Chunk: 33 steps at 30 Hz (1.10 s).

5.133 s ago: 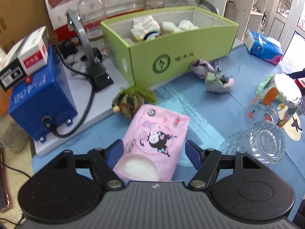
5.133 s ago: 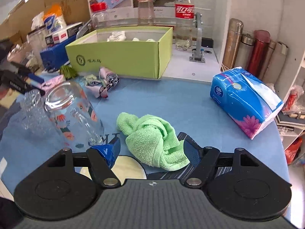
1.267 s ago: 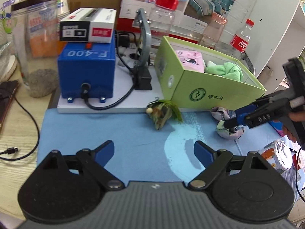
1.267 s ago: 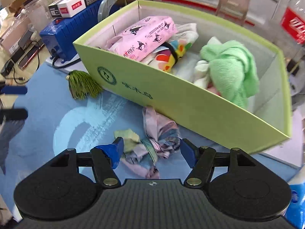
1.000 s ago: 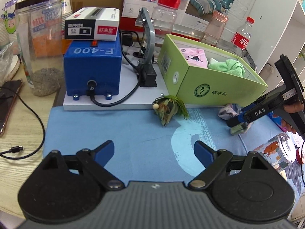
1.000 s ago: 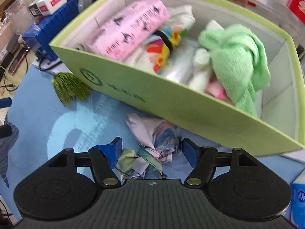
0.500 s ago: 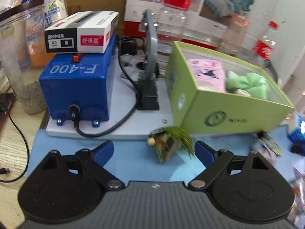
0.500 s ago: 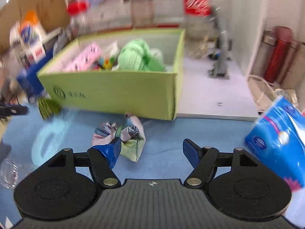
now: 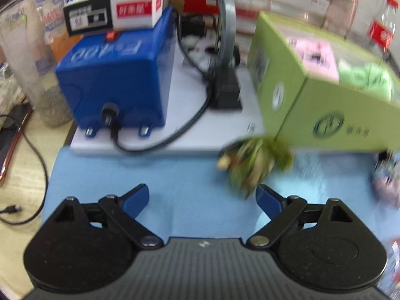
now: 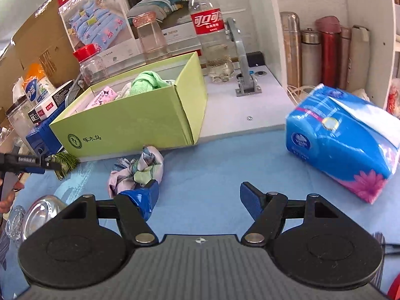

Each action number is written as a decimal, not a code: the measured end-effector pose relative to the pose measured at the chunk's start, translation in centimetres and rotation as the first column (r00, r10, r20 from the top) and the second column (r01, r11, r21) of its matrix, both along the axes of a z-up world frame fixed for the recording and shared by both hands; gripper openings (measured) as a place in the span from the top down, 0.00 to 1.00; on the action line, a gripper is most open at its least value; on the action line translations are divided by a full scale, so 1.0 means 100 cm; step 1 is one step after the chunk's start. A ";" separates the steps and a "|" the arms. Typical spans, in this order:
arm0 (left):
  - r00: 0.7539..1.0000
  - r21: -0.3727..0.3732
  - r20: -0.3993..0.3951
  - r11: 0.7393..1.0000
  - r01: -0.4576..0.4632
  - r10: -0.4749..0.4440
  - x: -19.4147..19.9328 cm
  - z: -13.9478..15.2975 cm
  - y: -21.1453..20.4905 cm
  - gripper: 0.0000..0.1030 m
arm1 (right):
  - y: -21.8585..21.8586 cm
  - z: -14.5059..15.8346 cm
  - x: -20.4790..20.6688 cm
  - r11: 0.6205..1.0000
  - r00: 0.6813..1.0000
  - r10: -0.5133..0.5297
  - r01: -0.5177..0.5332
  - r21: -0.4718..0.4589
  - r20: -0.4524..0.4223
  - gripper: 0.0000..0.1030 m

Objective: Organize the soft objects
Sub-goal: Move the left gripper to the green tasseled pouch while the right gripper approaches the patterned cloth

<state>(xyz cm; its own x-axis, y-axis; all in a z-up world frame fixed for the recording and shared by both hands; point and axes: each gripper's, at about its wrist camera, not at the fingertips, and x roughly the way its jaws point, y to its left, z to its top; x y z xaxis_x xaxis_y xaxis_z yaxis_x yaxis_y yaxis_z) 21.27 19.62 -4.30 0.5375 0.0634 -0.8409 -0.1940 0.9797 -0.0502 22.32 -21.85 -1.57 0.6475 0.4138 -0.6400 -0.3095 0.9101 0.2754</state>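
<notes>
A green cardboard box (image 10: pixel 130 122) (image 9: pixel 325 115) holds a pink pouch (image 10: pixel 102 97) (image 9: pixel 315 57) and a green towel (image 10: pixel 147 81) (image 9: pixel 365 80). A green tasselled toy (image 9: pixel 250 167) (image 10: pixel 62 161) lies on the blue mat by the box corner. My left gripper (image 9: pixel 202 197) is open and empty, just in front of the toy, which sits near its right finger. A crumpled patterned cloth (image 10: pixel 137 170) lies in front of the box. My right gripper (image 10: pixel 198 195) is open and empty; its left finger is beside the cloth. The left view is blurred.
A blue F-400 machine (image 9: pixel 117 80) with a cable stands left on a white board, a carton (image 9: pixel 117 12) on top. A blue tissue pack (image 10: pixel 342 140) lies right. A glass jar (image 10: pixel 37 215) lies at left. Bottles (image 10: pixel 212 37) and flasks (image 10: pixel 327 52) stand behind.
My left gripper has moved forward and closer to the green toy. My right gripper has backed off and swung right, away from the patterned cloth, which stays on the mat.
</notes>
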 end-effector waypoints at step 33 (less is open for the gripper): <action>0.840 -0.062 0.193 0.848 0.527 -0.508 0.020 0.002 -0.040 0.11 | 0.097 -0.011 0.053 0.969 0.968 0.231 -0.238 -0.061 -0.100 0.43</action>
<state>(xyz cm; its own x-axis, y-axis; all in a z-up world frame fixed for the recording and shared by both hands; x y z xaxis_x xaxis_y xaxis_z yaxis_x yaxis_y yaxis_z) 23.26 15.63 -4.07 0.5955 -0.3484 -0.7239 0.3596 0.9213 -0.1477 27.61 -12.14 -2.68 0.4752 0.4981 -0.7254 -0.4934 0.8334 0.2490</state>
